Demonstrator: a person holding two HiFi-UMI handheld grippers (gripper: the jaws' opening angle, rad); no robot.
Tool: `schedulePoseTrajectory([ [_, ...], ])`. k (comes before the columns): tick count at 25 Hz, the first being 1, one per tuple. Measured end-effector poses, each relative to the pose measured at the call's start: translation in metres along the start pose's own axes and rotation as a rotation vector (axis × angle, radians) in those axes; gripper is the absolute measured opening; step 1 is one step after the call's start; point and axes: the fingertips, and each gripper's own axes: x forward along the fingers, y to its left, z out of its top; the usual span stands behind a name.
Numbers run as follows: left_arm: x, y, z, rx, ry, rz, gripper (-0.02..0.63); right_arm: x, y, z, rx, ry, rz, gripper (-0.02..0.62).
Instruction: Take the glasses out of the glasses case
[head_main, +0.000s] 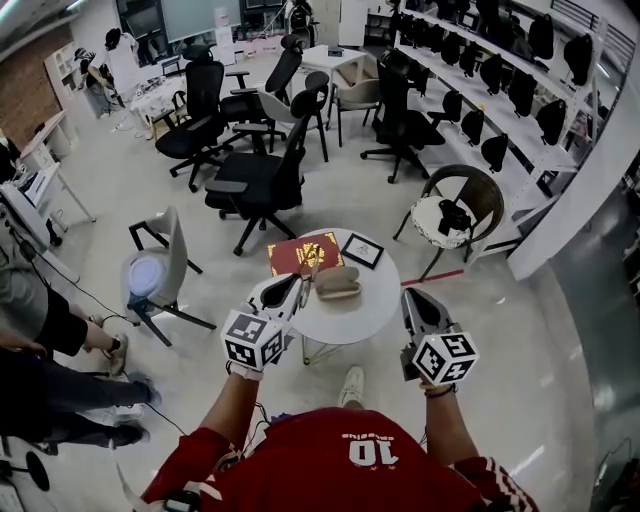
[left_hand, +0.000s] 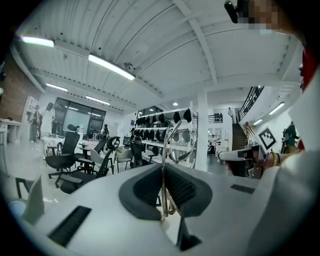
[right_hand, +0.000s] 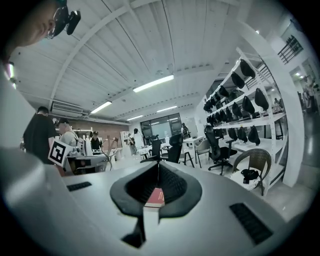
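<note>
Office chairs and long shelves filled the room around a small round white table (head_main: 352, 312). Near its middle lay the glasses case (head_main: 338, 283), long axis left to right. Just left of it, clear of the case, the glasses (head_main: 311, 262) sat clamped in the left gripper (head_main: 297, 287). The right gripper (head_main: 416, 297), closed on nothing, hovered right of the table.

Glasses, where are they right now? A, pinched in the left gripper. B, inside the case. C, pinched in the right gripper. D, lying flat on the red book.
A: the left gripper view shows the thin frame of the glasses clamped between the fingers of the left gripper, while the right gripper is shut on nothing.
</note>
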Motion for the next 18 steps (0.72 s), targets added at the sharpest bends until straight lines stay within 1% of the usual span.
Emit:
schedulePoseTrajectory([
  [5, -0.004, -0.01, 0.003, 0.023, 0.003, -0.004, 0.021, -0.005, 0.001, 0.005, -0.02, -0.013, -0.004, 0.018],
  [12, -0.008, -0.017, 0.007, 0.012, -0.019, 0.009, 0.021, -0.008, 0.004, 0.003, -0.042, -0.015, -0.008, 0.018],
  [18, -0.013, -0.021, 0.021, 0.029, -0.051, 0.028, 0.021, -0.016, -0.001, 0.008, -0.051, -0.034, -0.039, 0.018],
])
